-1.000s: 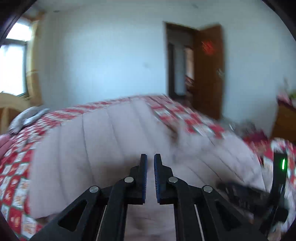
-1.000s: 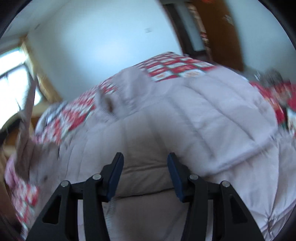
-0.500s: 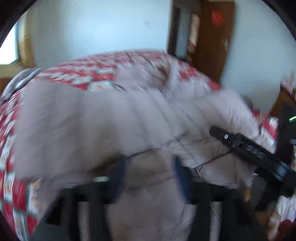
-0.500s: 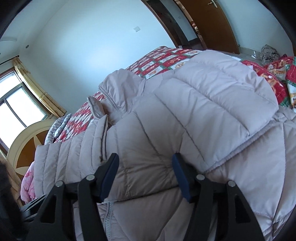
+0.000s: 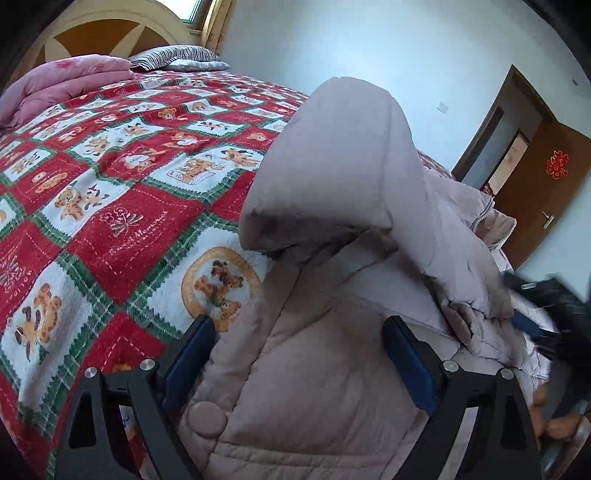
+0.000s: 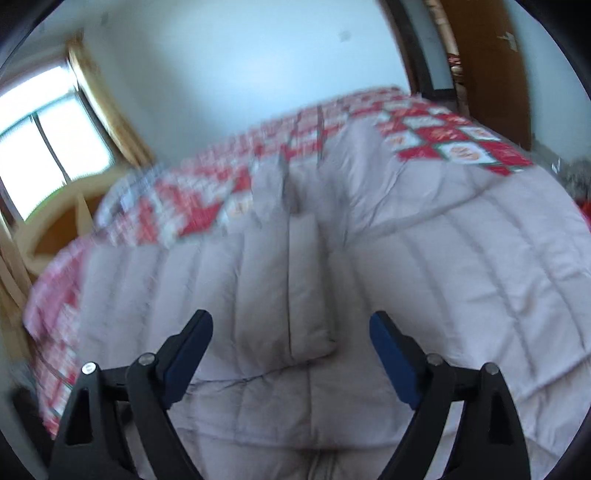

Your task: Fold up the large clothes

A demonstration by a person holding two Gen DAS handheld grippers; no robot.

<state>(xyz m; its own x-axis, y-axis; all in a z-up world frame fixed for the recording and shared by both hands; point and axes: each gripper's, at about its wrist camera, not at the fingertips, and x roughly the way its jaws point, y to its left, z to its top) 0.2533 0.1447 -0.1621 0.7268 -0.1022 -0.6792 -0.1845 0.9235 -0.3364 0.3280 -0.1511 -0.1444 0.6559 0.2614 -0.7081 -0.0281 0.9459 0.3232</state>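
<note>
A large pale pink quilted down coat (image 5: 332, 295) lies on a bed with a red and white patchwork cover (image 5: 110, 166). In the left wrist view its hood (image 5: 340, 147) stands up ahead, and a round button (image 5: 206, 419) shows near the left finger. My left gripper (image 5: 299, 347) is open, its blue pads either side of the coat near the hood. In the right wrist view the coat (image 6: 443, 277) spreads across the bed, a folded sleeve (image 6: 303, 295) lying along the middle. My right gripper (image 6: 291, 343) is open over that sleeve, holding nothing.
A pink blanket (image 5: 62, 81) and striped pillow (image 5: 177, 57) lie by the headboard (image 5: 92, 29). A brown door (image 5: 543, 192) stands open on the right. A window (image 6: 48, 147) with curtains is on the left of the right wrist view. The other gripper (image 5: 546, 295) shows dark at right.
My left gripper was nearly shut and is now open, and it has moved up close to the coat's hood. My right gripper has stayed open and shifted over the folded sleeve.
</note>
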